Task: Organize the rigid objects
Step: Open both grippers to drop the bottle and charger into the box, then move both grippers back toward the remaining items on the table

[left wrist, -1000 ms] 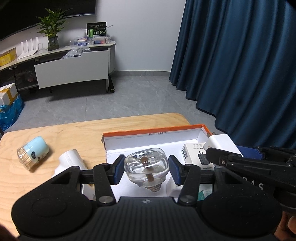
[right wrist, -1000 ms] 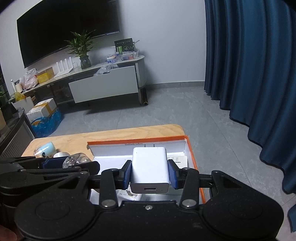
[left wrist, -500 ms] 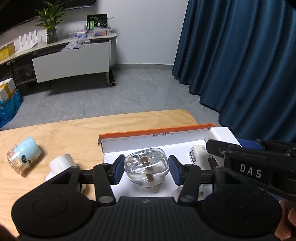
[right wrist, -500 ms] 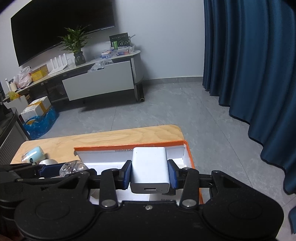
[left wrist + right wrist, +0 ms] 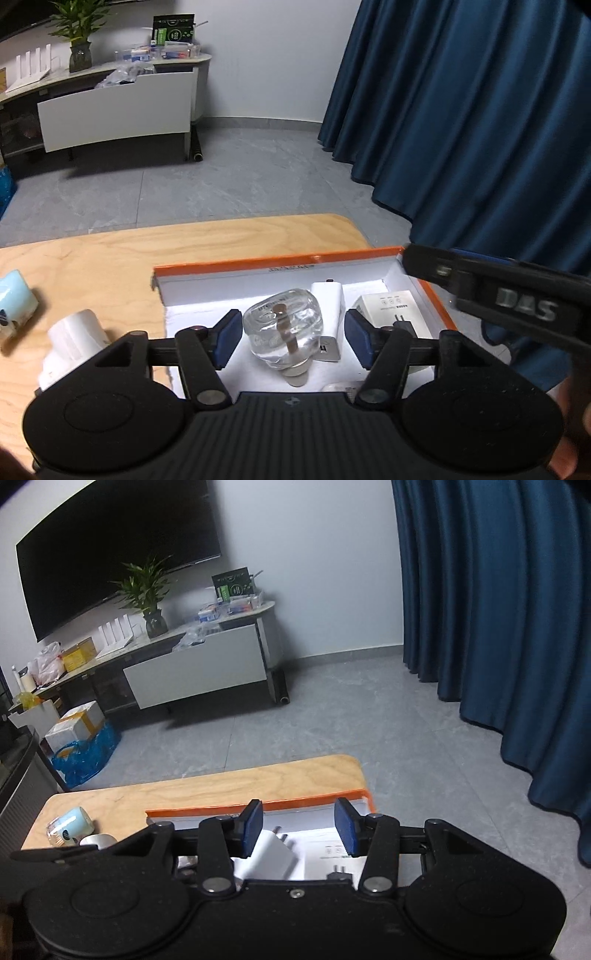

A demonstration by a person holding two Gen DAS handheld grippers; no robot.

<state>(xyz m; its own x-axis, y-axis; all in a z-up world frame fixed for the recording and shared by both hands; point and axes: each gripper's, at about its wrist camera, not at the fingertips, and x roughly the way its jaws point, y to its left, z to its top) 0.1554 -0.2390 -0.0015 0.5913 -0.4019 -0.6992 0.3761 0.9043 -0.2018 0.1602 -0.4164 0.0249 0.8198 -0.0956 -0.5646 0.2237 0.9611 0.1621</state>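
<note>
Left tongs (image 5: 291,338): the jaws are parting, having just been opening, and both blue pads are standing clear of the clear glass bottle (image 5: 282,332), which a second ago they were clamping. The bottle is sitting between them inside the orange-rimmed box (image 5: 236,264), tilted, apparently resting on the box floor. Just behind it a white charger (image 5: 328,299) is lying in the box, and a white adapter carton (image 5: 395,314) is lying to its right.

Right tongs (image 5: 299,829): the jaws have likewise just been opening and are gripping nothing; the white charger they were carrying a second ago is no longer between the pads. A white plug (image 5: 273,853) is lying in the box below the left pad, apart from it as far as can be judged.

Reading: two deliveries appear complete.

On the counter (image 5: 110,258), left of the box, a white cylinder (image 5: 74,339) and a pale blue jar (image 5: 14,302) are waiting outside it, likely next.
</note>
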